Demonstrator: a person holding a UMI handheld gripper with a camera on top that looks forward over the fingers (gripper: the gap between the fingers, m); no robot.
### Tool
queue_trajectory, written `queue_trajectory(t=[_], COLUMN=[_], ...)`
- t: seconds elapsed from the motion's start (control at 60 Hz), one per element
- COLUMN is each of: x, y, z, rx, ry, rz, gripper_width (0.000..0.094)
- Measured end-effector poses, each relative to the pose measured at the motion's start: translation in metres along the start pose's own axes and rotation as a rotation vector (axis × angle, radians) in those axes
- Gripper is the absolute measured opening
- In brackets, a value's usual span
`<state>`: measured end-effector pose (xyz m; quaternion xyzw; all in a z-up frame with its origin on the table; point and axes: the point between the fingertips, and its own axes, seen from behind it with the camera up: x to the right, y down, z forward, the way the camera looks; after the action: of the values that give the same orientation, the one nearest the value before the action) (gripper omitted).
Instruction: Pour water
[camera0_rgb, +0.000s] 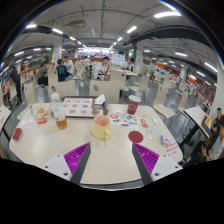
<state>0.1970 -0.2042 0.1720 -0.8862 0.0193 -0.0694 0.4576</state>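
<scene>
Gripper (112, 158) open (mug (102, 127) ahead).

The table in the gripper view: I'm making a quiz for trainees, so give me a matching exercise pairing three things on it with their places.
Things:
1. yellow cup
2. red round lid
3. dark red cup

Places:
A. far side of the table, right of the tray
B. just ahead of the open hand-held gripper, centre
C. close right of the yellow cup

Pairs: 1-B, 2-C, 3-A

table (100, 158): smooth pale matt top | cup (102, 127): glossy yellowish plastic | tongs' pads (76, 155): ribbed magenta
</scene>
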Motion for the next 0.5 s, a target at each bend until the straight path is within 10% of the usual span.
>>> queue_trajectory(t=[0.5], x=[-0.189], y=[0.003], z=[0.03], rx=[0.045], ry=[-0.12], rz=[0.051], gripper_width=[0.0848])
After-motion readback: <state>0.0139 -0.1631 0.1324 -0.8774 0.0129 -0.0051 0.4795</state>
